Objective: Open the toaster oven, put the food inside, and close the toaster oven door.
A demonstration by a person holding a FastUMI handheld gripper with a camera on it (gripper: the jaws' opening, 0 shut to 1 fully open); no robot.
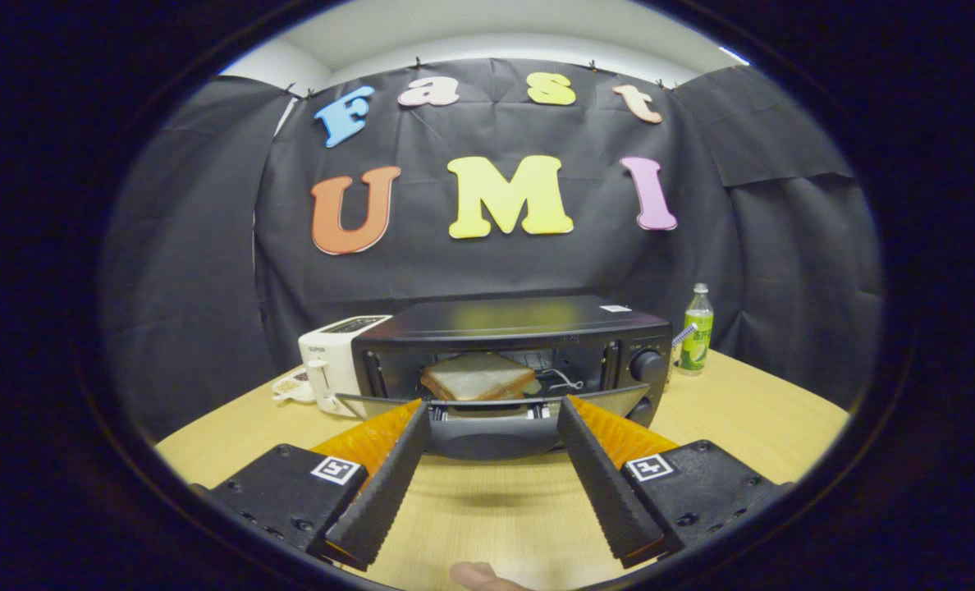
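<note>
A black toaster oven (512,328) stands on the wooden table (750,427), straight ahead of my fingers. Its door (496,427) hangs folded down toward me, nearly level. A slice of toast (478,377) lies inside on the rack. My gripper (494,410) is open, with nothing between its fingers. The two fingertips sit at the door's front edge, one to each side of the handle (492,408). The left finger (385,476) and the right finger (598,476) are spread wide.
A white pop-up toaster (331,353) stands just left of the oven, with a small dish (290,386) in front of it. A green bottle (698,332) stands to the oven's right. A fingertip (475,574) of the person's hand shows below the gripper.
</note>
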